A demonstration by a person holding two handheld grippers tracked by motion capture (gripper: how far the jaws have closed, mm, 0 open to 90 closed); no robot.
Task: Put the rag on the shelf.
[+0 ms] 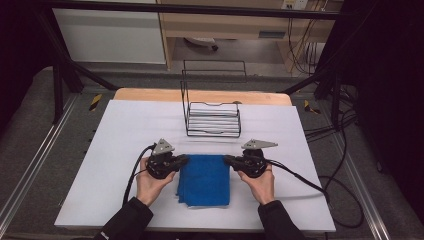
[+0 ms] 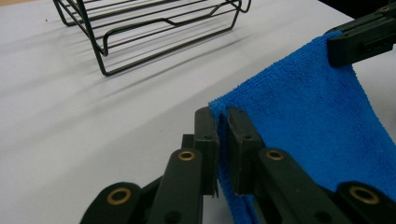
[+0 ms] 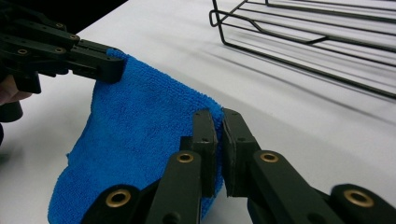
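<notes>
On the white table (image 1: pixel 125 150), between your two hands, the blue cloth (image 1: pixel 205 180) hung from its far edge, and that edge was the line that mattered. You had your left gripper (image 1: pixel 183 160) clamped on the cloth's far left corner and your right gripper (image 1: pixel 227 160) clamped on its far right corner, jaws pinched tight on the terry in both gripper views. The two grippers faced each other across the cloth, so the held edge ran straight from left to right, level with both hands, while the rest draped toward you and its near part lay folded on the table.

From the left gripper view the cloth (image 2: pixel 317 121) stretched away toward your right gripper (image 2: pixel 334 46); from the right gripper view the cloth (image 3: pixel 135 140) reached back to the left one (image 3: pixel 119 70).

Beyond the held edge, farther from you, stood the wire rack (image 1: pixel 212 117), well apart from the cloth and roughly centred between your hands. Neither hand was nearer to it, so any carry forward looked likely to need both grippers moving together, keeping that edge taut.
</notes>
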